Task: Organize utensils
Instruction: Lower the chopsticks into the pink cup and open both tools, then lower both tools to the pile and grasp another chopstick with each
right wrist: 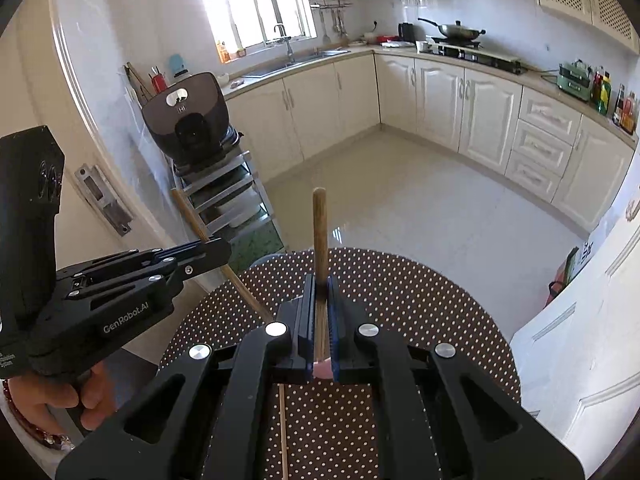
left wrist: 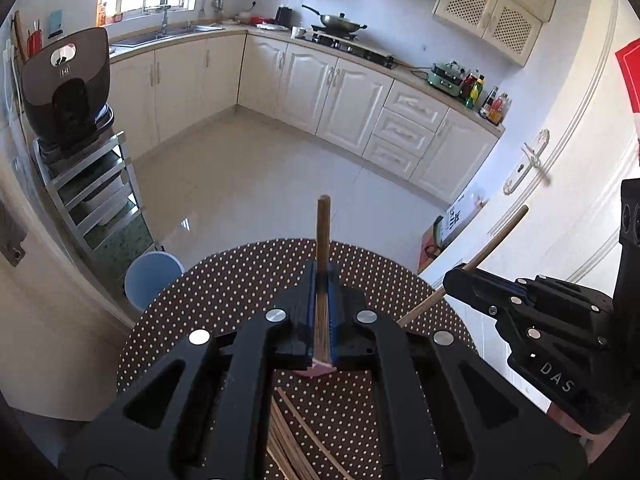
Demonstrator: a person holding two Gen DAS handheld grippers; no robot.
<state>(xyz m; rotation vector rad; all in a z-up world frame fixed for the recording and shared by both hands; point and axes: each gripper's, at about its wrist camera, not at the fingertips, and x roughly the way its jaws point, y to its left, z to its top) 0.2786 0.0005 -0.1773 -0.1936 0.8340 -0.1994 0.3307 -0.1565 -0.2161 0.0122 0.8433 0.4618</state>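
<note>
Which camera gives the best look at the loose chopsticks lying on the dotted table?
The left wrist view: several loose chopsticks lie fanned on the dotted table, seen between the gripper's arms. The right wrist view shows only one thin stick, mostly hidden by the gripper's frame.

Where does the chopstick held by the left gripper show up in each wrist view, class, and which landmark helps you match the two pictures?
Left wrist view: the chopstick stands at centre, clamped in the left gripper.
Right wrist view: the same chopstick slants at left, through the left gripper.
Shared landmark: the wok on the stove.
</note>
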